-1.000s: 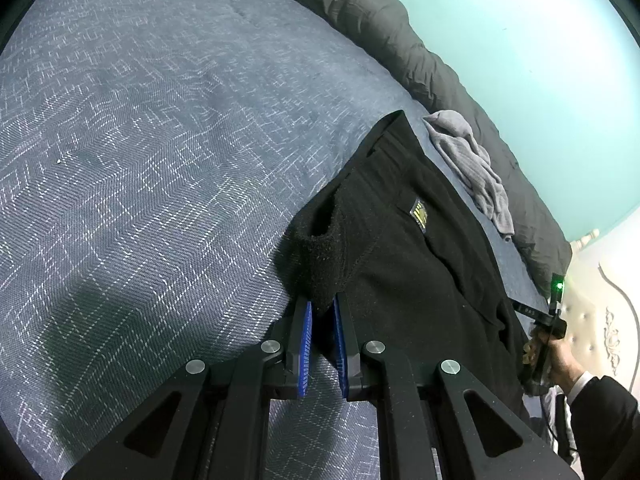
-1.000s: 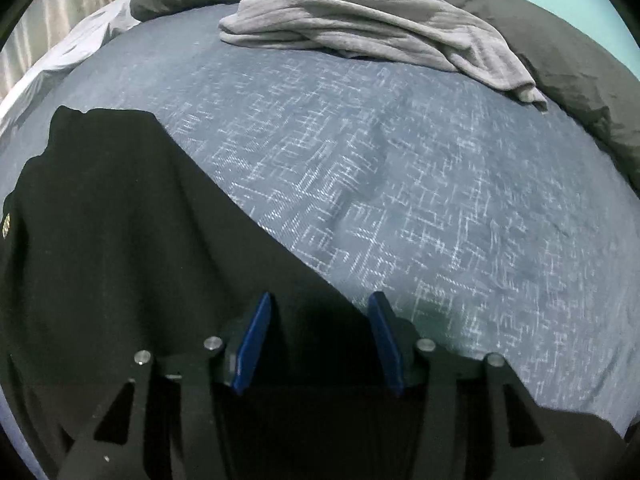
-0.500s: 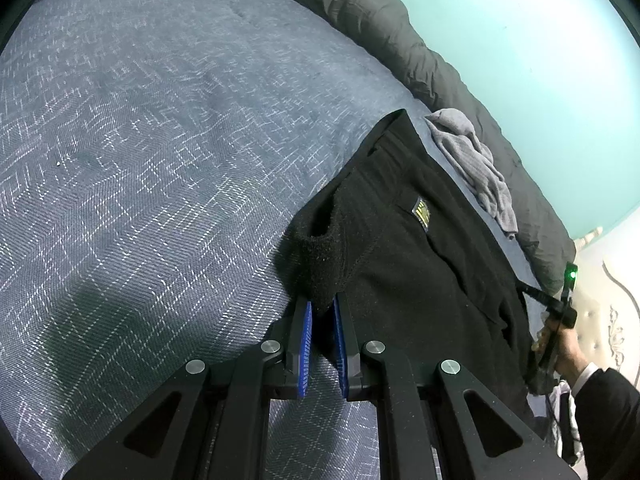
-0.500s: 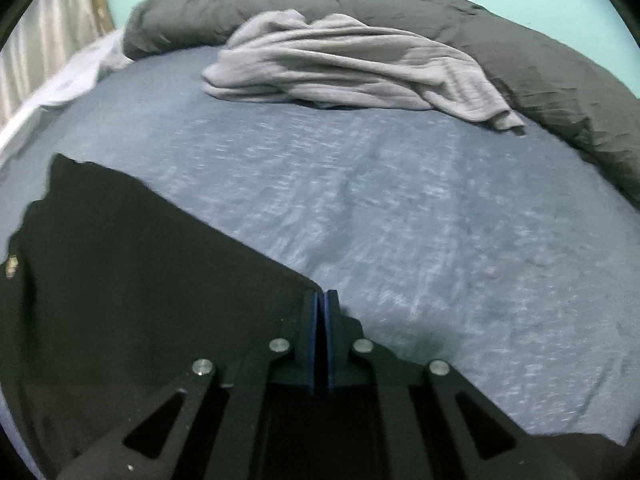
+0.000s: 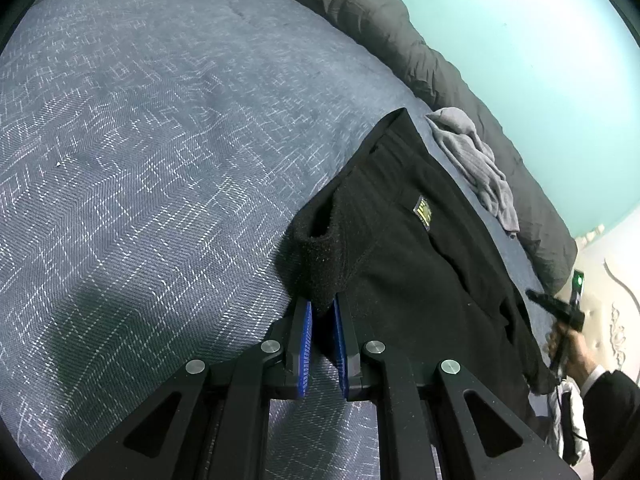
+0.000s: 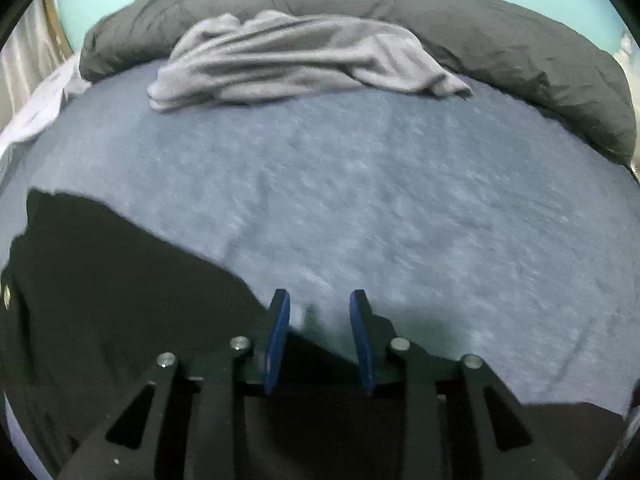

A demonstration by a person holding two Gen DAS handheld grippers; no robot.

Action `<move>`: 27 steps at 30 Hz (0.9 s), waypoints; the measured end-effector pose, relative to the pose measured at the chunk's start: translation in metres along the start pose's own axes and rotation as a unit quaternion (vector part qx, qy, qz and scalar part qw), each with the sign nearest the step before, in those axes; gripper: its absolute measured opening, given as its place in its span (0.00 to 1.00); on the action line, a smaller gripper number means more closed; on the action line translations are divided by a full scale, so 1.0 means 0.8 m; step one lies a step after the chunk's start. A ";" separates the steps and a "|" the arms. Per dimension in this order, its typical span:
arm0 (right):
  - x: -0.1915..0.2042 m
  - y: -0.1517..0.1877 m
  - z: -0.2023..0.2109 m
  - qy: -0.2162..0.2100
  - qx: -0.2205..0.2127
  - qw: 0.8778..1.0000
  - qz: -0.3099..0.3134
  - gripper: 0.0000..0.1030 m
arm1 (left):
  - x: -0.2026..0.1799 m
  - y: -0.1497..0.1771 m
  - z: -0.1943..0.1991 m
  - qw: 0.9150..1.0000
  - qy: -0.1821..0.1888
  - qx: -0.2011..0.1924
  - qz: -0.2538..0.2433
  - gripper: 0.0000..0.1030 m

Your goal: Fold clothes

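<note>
bed (image 5: 168,152): blue-grey cover | on it: black garment (image 5: 404,248), grey garment (image 6: 296,60), probably a dark duvet (image 6: 520,52)

On the bed (image 6: 400,200) the trousers (image 5: 420,264) lie spread at the near side, a crumpled garment (image 6: 296,60) lies behind them, and the rolled duvet (image 6: 520,52) lies along the far edge.

Left gripper (image 5: 323,312): my black two-finger frame, blue ribbed pads, triangular cut-outs in the arms.
Left gripper screws: four round silver heads in a row just behind the pads.
Right gripper (image 6: 320,312): same black frame, flat blue pads, four silver screw heads behind them.
Right gripper housing, from the left wrist camera: black, a green light on top.
Right hand (image 5: 568,350): dark sleeve (image 5: 612,412) with a white cuff just behind it.
</note>
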State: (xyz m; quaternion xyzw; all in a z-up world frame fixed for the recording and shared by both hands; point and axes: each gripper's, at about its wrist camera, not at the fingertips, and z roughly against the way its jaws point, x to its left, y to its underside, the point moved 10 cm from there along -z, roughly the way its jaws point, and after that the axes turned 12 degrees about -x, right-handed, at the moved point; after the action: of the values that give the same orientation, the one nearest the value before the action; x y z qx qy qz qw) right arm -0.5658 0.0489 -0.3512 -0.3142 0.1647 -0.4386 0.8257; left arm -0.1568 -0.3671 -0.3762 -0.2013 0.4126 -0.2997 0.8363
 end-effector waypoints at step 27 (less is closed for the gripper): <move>-0.033 0.053 0.020 0.000 -0.028 0.998 0.053 0.03 | -0.004 0.001 0.000 1.000 -0.018 -0.004 -0.018 0.11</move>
State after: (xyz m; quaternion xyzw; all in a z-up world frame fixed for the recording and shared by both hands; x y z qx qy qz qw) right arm -0.5456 0.0945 -0.3680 -0.3282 0.1935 -0.3896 0.8385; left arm -0.1577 -0.3644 -0.3750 -0.2170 0.3950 -0.3096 0.8373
